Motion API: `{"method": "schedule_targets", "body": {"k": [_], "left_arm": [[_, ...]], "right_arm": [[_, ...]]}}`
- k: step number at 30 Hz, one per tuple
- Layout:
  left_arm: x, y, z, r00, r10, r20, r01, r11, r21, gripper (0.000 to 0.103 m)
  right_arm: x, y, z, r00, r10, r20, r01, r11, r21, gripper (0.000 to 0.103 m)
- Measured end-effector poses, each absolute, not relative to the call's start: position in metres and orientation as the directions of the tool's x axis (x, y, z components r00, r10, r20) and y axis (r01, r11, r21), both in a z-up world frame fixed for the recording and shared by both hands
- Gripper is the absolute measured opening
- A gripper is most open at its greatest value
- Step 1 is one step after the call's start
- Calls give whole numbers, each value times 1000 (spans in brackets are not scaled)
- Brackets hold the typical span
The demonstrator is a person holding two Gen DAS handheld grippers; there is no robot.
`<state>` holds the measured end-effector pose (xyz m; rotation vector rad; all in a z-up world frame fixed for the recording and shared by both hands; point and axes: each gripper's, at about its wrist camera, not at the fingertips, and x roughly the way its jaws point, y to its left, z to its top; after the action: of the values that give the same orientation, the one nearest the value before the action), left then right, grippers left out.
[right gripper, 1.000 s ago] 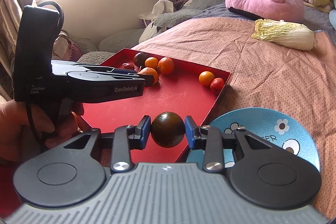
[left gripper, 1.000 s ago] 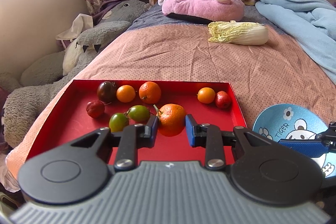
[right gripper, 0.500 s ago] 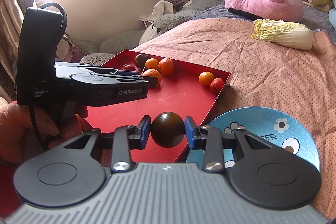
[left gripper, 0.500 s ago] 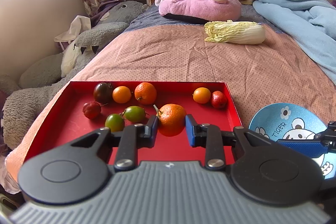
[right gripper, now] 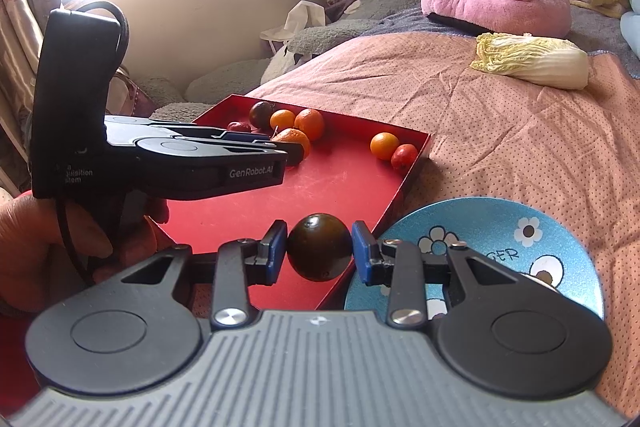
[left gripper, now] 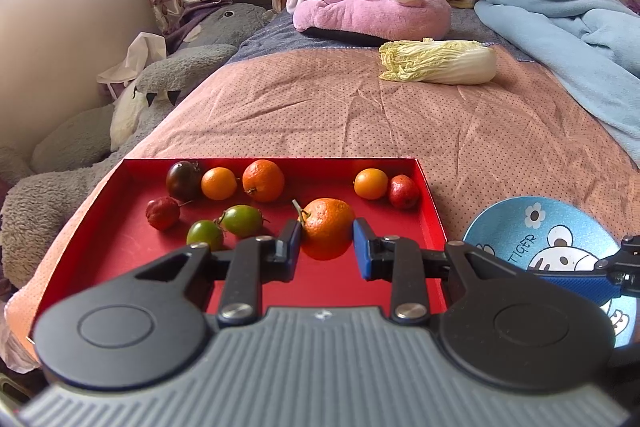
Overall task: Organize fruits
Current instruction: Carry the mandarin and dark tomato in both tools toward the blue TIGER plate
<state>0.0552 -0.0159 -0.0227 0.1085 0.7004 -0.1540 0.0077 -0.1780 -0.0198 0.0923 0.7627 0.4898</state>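
On the pink bedspread lies a red tray [left gripper: 120, 247] with several small fruits: oranges [left gripper: 263, 180], green tomatoes [left gripper: 242, 220], a dark tomato [left gripper: 183, 179] and red fruits [left gripper: 404, 191]. My left gripper [left gripper: 326, 247] is shut on a stemmed mandarin [left gripper: 327, 229], just over the tray's middle. In the right wrist view it shows from the side, the left gripper [right gripper: 294, 151] gripped by a hand [right gripper: 32, 247]. My right gripper [right gripper: 319, 251] is shut on a dark round tomato [right gripper: 319, 247], above the tray's near right corner beside a blue cartoon plate [right gripper: 500, 227].
A napa cabbage [left gripper: 438, 67] lies farther up the bed. Behind it sit a pink plush [left gripper: 372, 7] and a light blue blanket [left gripper: 560, 27]. Grey plush toys [left gripper: 80, 147] line the bed's left side. The blue plate [left gripper: 520, 223] lies right of the tray.
The left gripper has drifted slightly with the mandarin still in its grip. The right gripper has kept still, holding the dark tomato.
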Motion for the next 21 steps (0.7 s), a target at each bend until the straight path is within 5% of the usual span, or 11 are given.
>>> {"method": "schedule_targets", "body": {"k": [21], "left_arm": [[50,-44,-23,759,-151,-634,233,971,47,32]], "right_arm": [[-3,-205,-21,638,419,-646,-347,905,245,41]]}}
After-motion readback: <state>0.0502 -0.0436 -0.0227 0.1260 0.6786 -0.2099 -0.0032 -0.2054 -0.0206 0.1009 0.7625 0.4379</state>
